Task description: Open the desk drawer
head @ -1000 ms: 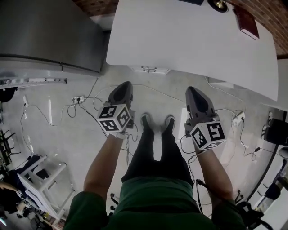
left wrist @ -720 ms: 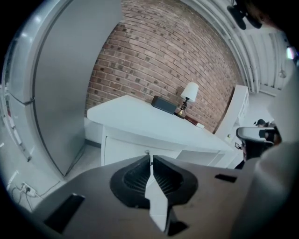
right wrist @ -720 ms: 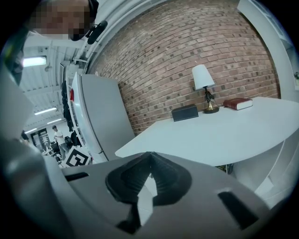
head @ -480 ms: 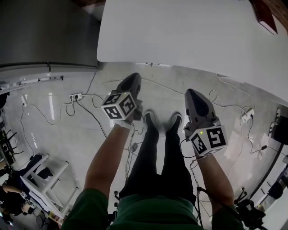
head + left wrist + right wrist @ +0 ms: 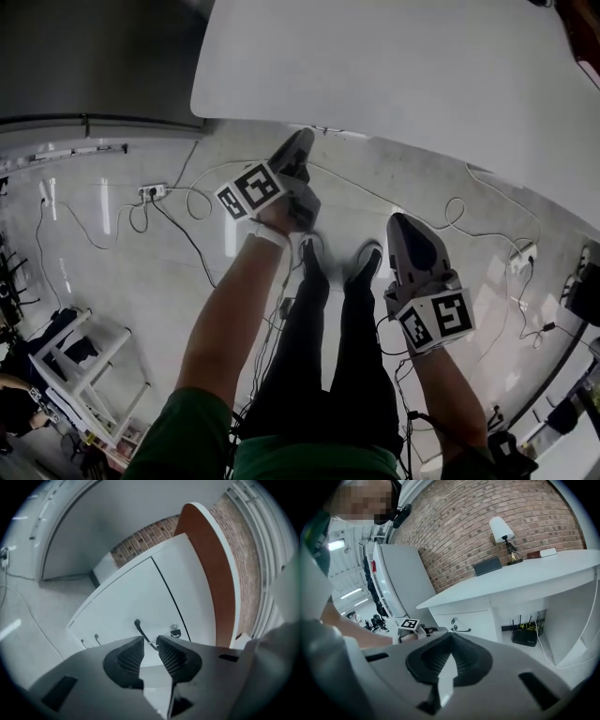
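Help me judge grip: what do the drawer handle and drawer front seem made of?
Drawer handle: a thin dark curved bar, probably coated metal, though plastic is possible. Drawer front: smooth matte white panel, likely painted or laminated board; no grain shows.

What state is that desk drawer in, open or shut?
Shut. In the right gripper view the drawer front sits flush with the desk; the left claw, jaws slightly apart, is short of its handle.

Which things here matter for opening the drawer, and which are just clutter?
Job: drawer, handle, left gripper (fingers open), desk.
Lying about: lamp, book, router, floor cables, right gripper (shut).
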The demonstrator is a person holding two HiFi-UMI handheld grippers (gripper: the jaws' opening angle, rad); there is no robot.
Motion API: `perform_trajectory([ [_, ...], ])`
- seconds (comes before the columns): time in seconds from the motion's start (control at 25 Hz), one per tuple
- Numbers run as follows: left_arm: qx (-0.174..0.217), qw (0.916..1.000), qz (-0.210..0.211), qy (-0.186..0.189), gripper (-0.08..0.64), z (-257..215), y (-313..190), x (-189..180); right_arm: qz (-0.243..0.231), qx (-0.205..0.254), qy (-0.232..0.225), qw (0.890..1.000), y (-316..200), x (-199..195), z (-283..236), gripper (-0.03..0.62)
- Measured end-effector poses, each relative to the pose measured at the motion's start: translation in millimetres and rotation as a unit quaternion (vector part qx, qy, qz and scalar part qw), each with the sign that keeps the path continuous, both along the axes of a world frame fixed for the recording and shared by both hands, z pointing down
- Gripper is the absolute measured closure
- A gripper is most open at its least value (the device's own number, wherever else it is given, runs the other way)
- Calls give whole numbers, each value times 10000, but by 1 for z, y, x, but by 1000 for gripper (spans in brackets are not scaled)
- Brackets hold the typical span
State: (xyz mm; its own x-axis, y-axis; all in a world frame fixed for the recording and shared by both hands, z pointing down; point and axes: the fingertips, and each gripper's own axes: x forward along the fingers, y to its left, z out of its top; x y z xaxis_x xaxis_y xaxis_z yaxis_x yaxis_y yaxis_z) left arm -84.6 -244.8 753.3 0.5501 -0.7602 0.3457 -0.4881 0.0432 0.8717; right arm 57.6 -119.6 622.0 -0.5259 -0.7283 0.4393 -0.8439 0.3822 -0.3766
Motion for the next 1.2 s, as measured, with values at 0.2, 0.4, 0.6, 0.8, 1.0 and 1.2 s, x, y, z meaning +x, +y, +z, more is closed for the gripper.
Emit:
perform_trajectory([
  [0.2, 26, 9970, -518, 580, 471, 22, -18, -4, -86, -194, 25, 9998, 14, 4, 25, 592],
  [0.4, 147, 9929, -598, 1018, 469, 28, -39, 13, -50, -358, 23, 9993, 17, 17, 47, 592],
  [0.6, 38, 9926, -644, 1030, 469, 33, -39, 15, -56, -443, 10, 9990, 28, 14, 52, 592],
  [0.8, 73, 9891, -831, 1212, 470, 33, -48, 22, -125, -543, 12, 9984, 35, 16, 57, 592],
  [1.0, 149, 9869, -908, 1322, 504, 34, -47, 21, -217, -638, -23, 9977, 43, 11, 63, 591],
  [1.2, 262, 9868, -985, 1256, 520, 32, -48, 19, -262, -716, -42, 9971, 46, 5, 66, 591],
])
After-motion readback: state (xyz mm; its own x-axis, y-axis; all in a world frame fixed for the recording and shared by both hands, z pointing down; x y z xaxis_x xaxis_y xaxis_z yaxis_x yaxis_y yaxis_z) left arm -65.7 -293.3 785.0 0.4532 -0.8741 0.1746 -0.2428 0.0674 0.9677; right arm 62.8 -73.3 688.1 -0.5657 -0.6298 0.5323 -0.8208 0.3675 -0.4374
